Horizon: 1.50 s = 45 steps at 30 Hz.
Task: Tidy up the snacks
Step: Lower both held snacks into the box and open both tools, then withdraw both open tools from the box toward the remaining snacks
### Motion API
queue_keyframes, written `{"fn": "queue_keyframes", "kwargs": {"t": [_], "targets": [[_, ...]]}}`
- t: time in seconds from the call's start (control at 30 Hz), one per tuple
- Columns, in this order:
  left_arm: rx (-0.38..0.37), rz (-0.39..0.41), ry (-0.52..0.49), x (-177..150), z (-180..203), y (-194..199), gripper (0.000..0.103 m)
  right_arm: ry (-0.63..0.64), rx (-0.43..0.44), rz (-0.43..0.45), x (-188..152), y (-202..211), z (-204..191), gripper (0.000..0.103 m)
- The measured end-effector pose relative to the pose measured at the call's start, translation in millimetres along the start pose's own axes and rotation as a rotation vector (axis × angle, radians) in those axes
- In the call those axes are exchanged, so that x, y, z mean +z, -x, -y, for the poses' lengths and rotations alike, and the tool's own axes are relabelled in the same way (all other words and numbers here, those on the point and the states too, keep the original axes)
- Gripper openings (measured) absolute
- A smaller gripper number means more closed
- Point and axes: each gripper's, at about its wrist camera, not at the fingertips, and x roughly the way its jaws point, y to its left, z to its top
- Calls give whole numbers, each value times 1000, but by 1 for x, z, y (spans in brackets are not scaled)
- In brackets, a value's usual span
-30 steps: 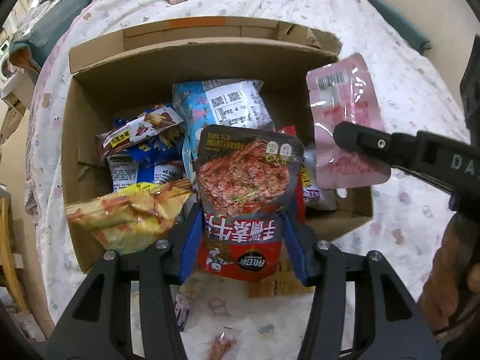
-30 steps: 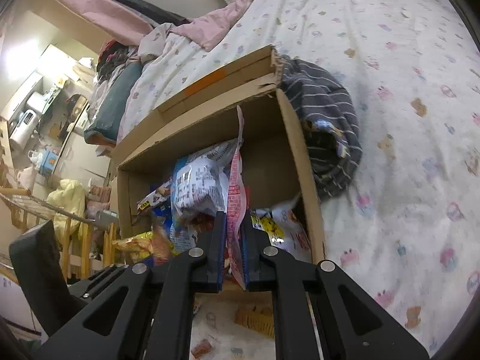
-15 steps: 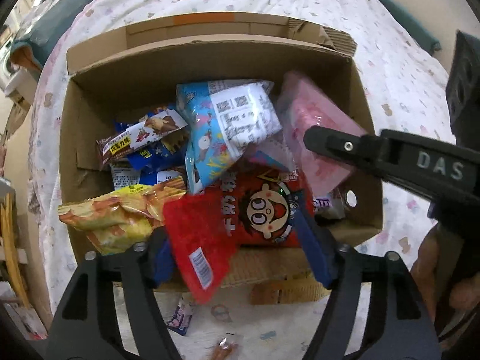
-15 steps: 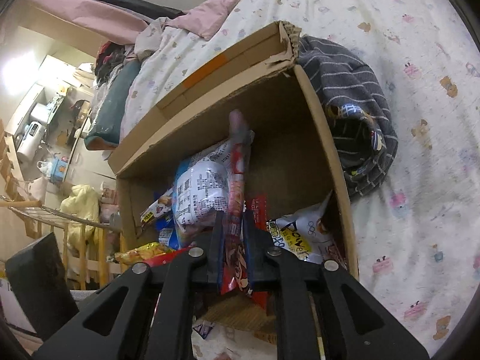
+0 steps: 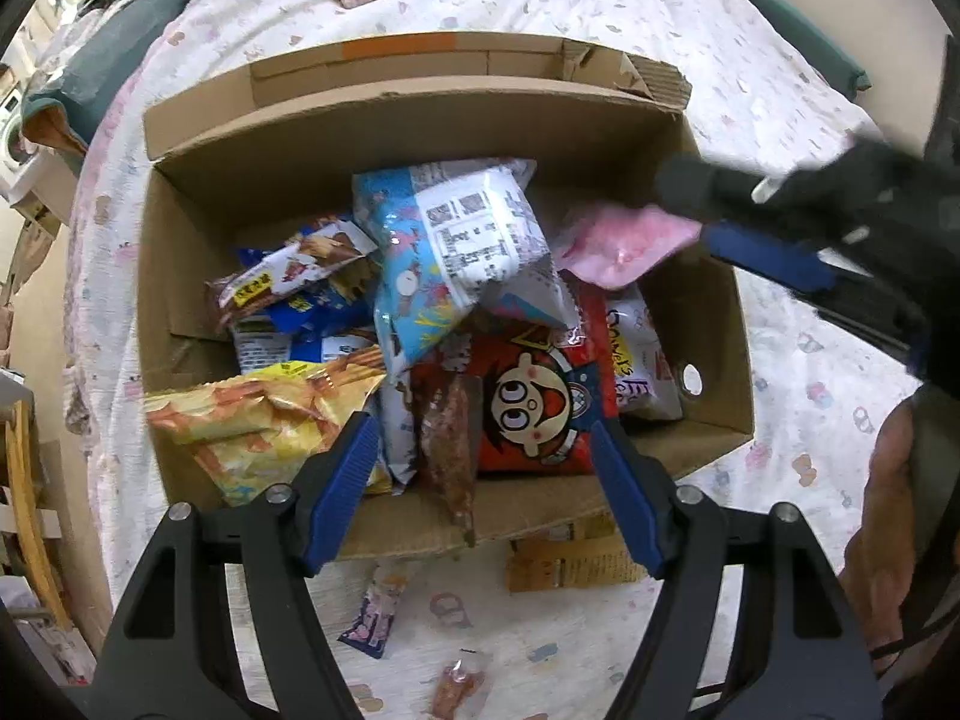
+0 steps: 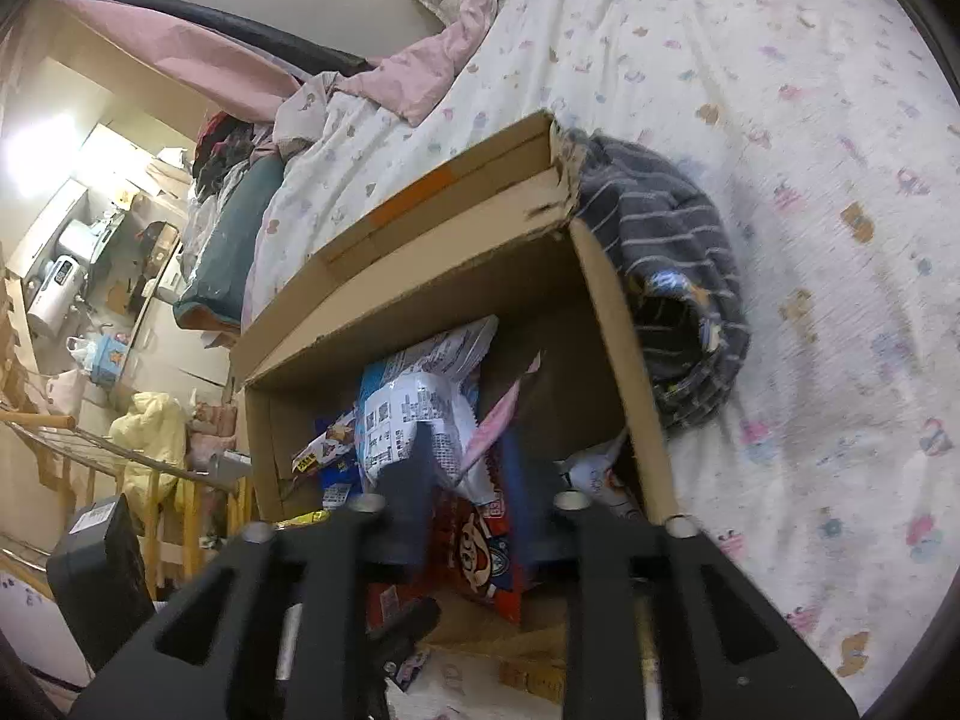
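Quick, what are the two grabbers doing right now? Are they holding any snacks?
Left gripper: open, holding nothing, above the red snack bag in the box.
Right gripper: open, the pink packet loose between its fingers.

The left claw point(image 5: 480, 456) stands spread wide and empty just before the cardboard box point(image 5: 420, 138) on the bed point(image 5: 780, 540). Inside the box, a red cartoon-face packet point(image 5: 534, 408) lies nearest the claw, a pink pouch point(image 5: 624, 240) toward the box's right wall, beneath the blurred right claw point(image 5: 708, 204).
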Motion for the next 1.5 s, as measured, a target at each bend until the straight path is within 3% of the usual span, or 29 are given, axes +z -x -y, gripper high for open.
{"fn": "queue_keyframes", "kwargs": {"t": [0.07, 0.1, 0.57, 0.73, 1.1, 1.27, 1.33, 1.5], "targets": [[-1, -1, 0, -2, -1, 4, 70, 7, -2, 33, 0, 9, -2, 74], [-1, -2, -2, -3, -2, 6, 70, 11, -6, 55, 1, 13, -2, 75], [-14, 21, -7, -24, -8, 43, 70, -22, 15, 123, -14, 56, 2, 75], [23, 48, -28, -34, -16, 60, 70, -22, 16, 136, -27, 66, -6, 77], [18, 19, -15, -84, -41, 59, 70, -51, -19, 81, -79, 69, -10, 79], [19, -76, -21, -118, -46, 32, 70, -77, -30, 49, -109, 73, -7, 79], [4, -147, -50, -133, -42, 14, 70, -79, -44, 24, -122, 70, -6, 79], [-15, -240, -132, -156, -25, -17, 70, -74, -91, -30, -149, 61, -1, 79]]}}
